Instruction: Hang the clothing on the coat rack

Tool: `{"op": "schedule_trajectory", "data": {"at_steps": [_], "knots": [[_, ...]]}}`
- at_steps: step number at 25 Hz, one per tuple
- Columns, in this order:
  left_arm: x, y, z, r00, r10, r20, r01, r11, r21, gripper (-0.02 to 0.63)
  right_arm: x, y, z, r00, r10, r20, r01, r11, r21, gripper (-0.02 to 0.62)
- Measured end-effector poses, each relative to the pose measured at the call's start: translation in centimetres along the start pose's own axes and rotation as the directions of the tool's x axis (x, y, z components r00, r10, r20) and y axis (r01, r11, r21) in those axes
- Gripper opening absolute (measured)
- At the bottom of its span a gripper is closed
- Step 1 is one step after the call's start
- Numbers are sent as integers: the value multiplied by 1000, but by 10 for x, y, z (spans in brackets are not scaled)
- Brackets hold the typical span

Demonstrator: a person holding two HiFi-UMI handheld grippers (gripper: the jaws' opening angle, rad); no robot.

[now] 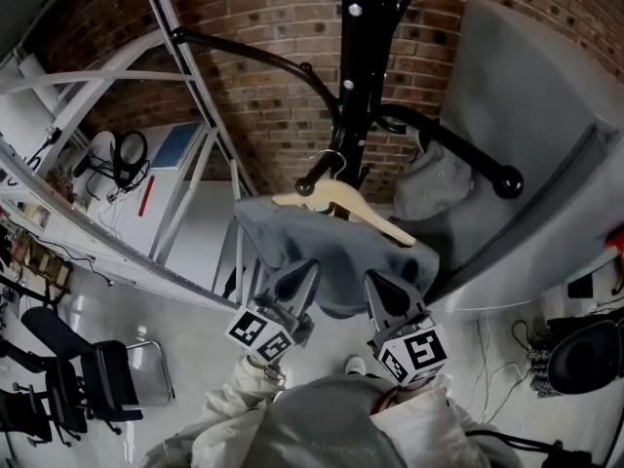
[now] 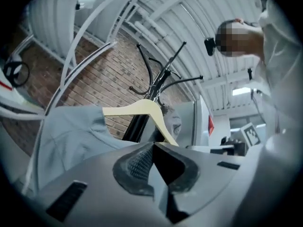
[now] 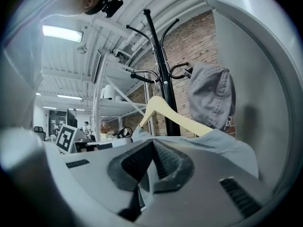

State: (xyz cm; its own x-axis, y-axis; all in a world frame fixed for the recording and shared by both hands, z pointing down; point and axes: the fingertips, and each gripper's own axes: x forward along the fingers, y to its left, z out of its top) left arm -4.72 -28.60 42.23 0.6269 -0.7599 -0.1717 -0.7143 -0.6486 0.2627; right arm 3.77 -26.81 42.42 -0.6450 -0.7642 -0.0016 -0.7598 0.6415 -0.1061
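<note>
Left tongs, right tongs, pinching shirt hem

**Tally by kind**

One black coat rack, one wooden hanger, one grey-blue garment and one grey cap. Two grippers: left gripper and right gripper. One black chair.
</note>
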Motion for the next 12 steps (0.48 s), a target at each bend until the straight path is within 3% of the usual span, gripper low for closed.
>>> {"op": "schedule_trajectory", "data": {"at_steps": [4,8,12], "knots": [[-20,3,-14,999,12,-45,-7,993,118,9,-3,22,0,1000,-16,0,16,1000,-11,21],[-39,-2,-12,996,34,-86,-22,991,129,9,-8,42,-2,999,-34,2,34,999,-20,21],[-58,-9,-19,996,-12,-84,23,991,132,9,-13,61,-5,999,-48,4,48,999,-25,21]]}}
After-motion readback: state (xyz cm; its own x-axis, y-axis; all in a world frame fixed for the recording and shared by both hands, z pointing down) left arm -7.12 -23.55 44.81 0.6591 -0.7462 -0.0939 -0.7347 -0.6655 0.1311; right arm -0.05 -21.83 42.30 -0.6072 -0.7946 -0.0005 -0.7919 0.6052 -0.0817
